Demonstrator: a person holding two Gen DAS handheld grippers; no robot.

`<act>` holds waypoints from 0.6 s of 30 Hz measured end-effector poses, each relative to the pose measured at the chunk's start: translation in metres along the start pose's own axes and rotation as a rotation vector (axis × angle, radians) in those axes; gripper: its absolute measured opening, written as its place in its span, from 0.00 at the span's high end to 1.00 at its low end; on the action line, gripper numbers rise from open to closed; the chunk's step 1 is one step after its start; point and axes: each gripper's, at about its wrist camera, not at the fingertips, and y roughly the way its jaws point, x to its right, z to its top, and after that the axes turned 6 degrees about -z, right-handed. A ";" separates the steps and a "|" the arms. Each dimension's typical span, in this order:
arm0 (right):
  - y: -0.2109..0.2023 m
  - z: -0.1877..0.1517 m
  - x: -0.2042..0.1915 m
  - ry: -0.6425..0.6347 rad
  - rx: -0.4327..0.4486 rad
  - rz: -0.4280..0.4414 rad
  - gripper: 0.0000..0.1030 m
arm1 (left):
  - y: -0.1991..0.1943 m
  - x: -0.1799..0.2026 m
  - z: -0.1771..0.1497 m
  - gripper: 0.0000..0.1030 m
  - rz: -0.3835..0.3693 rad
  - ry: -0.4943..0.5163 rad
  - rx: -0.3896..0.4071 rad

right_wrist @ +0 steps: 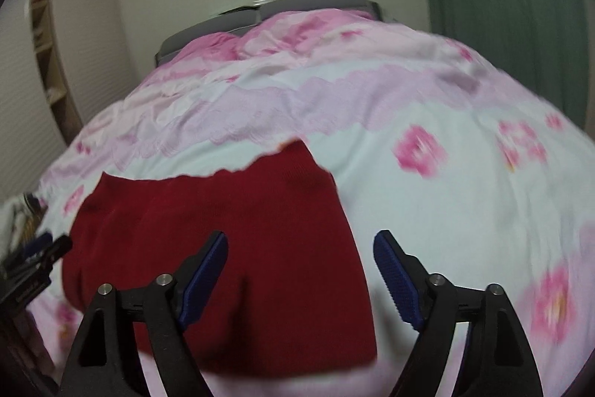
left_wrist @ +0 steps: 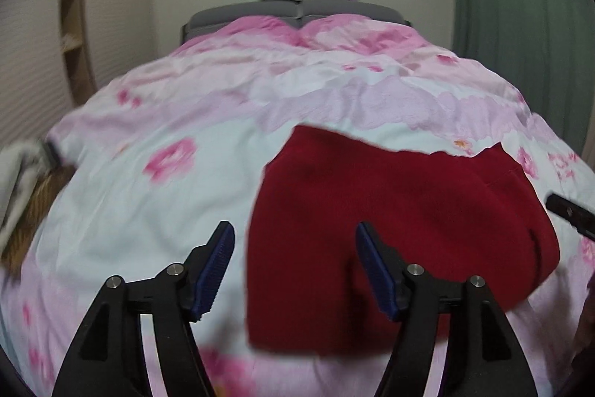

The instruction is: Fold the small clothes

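A dark red garment (left_wrist: 390,229) lies flat, folded over, on the pink-flowered bedspread (left_wrist: 148,211). In the left wrist view my left gripper (left_wrist: 293,240) stands open just above the garment's left edge, and its blue pads press on nothing. In the right wrist view the same red garment (right_wrist: 230,233) lies lower left, and my right gripper (right_wrist: 301,244) stands open over its right edge, also with nothing held. Each gripper's tip shows at the rim of the other's view: the right gripper (left_wrist: 569,214) and the left gripper (right_wrist: 41,255). The garment's near edge is hidden behind the fingers.
The bedspread (right_wrist: 465,211) covers the whole bed up to a grey headboard (left_wrist: 297,8). A green curtain (left_wrist: 520,25) hangs on the right. An open wooden shelf (left_wrist: 74,6) stands at the left wall. Something white and furry (left_wrist: 15,181) lies off the bed's left edge.
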 end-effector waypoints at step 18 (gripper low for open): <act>0.029 -0.055 0.031 0.276 -0.192 0.108 0.18 | 0.004 -0.016 -0.047 0.34 0.081 -0.135 -0.082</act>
